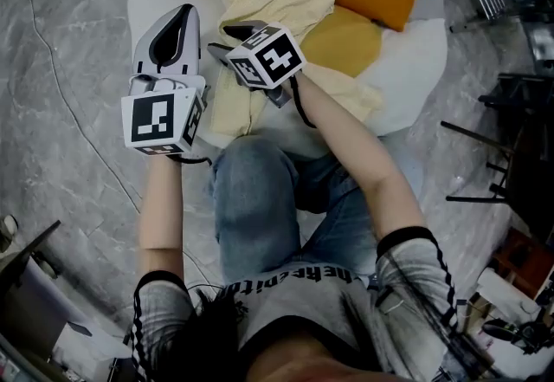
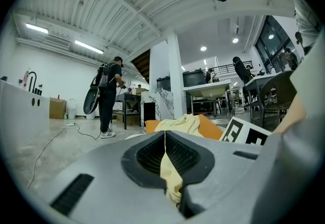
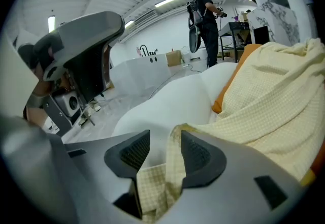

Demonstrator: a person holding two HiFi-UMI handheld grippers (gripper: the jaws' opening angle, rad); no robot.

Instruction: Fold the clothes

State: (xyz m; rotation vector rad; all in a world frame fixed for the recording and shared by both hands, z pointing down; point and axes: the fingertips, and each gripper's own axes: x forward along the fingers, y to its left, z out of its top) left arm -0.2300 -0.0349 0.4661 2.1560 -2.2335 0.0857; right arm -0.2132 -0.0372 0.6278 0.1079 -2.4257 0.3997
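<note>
White beanbag (image 1: 420, 60) on grey marble floor (image 1: 61, 138), standing person (image 2: 108, 96) far behind

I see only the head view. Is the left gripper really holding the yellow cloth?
Observer: Yes. The left gripper is shut on a fold of the cloth.
Operator: And the right gripper?
Observer: The right gripper is open. The cloth's edge lies between its fingers, not pinched.
Operator: Is anybody close by?
Observer: No. One person stands far off across the room.
</note>
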